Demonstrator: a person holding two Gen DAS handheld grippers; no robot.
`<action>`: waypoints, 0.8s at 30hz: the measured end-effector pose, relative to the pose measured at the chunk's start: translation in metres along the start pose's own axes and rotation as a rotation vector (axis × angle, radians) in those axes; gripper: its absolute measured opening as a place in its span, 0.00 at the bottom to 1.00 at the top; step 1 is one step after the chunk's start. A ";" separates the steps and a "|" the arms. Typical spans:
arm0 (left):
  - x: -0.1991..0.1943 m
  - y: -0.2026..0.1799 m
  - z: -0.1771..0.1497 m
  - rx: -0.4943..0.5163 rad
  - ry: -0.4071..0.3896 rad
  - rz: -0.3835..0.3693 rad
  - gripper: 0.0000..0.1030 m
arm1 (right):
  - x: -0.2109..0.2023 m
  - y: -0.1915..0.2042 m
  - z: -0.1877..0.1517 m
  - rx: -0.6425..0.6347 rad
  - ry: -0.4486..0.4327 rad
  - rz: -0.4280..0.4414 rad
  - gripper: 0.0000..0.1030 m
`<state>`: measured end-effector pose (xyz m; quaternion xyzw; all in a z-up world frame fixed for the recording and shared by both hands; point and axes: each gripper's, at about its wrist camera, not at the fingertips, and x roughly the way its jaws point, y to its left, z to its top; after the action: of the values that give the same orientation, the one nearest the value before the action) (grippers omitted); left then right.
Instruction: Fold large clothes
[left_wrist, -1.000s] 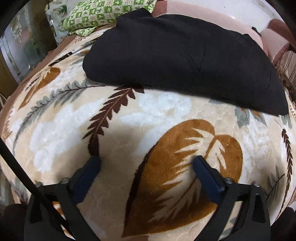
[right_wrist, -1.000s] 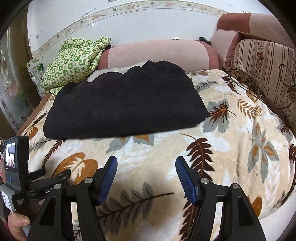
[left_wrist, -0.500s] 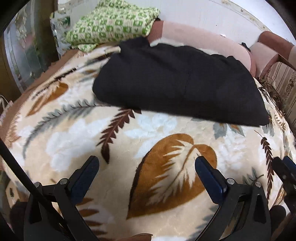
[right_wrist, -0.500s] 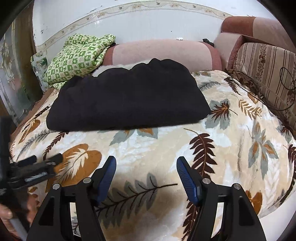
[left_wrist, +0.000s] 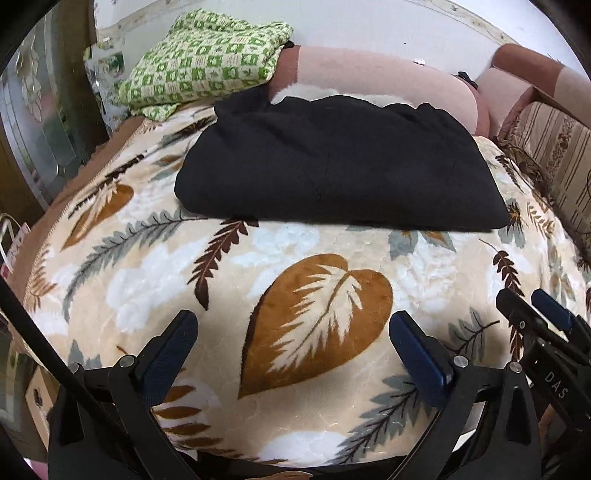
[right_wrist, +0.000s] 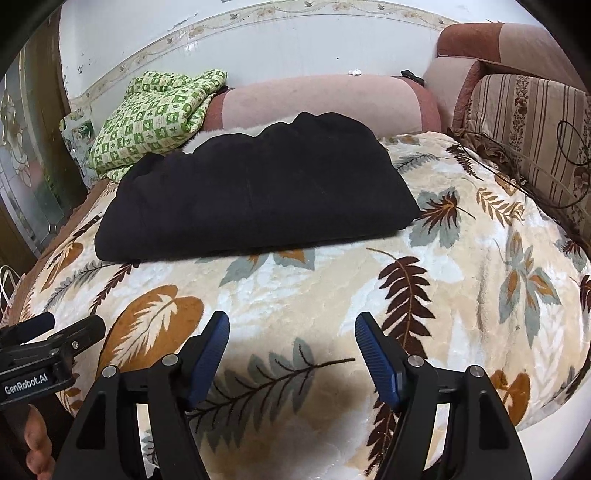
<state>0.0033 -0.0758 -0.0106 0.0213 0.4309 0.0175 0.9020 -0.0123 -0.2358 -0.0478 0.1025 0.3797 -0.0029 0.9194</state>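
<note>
**A:** Where does the garment lie, and how do the tools stand?

**B:** A black garment (left_wrist: 340, 166), already folded into a thick, wide rectangle, lies on a leaf-patterned blanket (left_wrist: 317, 317) well ahead of both sets of jaws. The left gripper (left_wrist: 291, 339) has its jaws wide apart and empty, hovering over the blanket. The right gripper (right_wrist: 291, 343) has its jaws apart and empty too, with the garment ahead and slightly to its left.

**B:** By the look of it, the fold may be finished or need one more halving.

**A:** How should that be done well?

**B:** Each gripper should likely take one near corner, pinching every layer, then lift evenly so the edges meet squarely.

**A:** Any containers?

**B:** None is visible. A green checked cloth (right_wrist: 155, 114) sits beyond the garment, against a pink bolster (right_wrist: 325, 99).
</note>
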 end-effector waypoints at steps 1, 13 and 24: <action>-0.001 -0.001 0.000 0.005 0.001 0.000 1.00 | 0.000 -0.001 0.000 0.003 0.001 0.000 0.74; -0.002 -0.003 -0.003 0.012 0.010 -0.004 1.00 | -0.001 0.000 -0.004 -0.005 0.009 0.005 0.74; -0.006 -0.003 -0.004 0.003 0.010 -0.020 1.00 | -0.001 0.010 -0.007 -0.026 0.014 0.006 0.75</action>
<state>-0.0040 -0.0789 -0.0086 0.0185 0.4358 0.0079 0.8998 -0.0174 -0.2252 -0.0498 0.0916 0.3860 0.0057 0.9179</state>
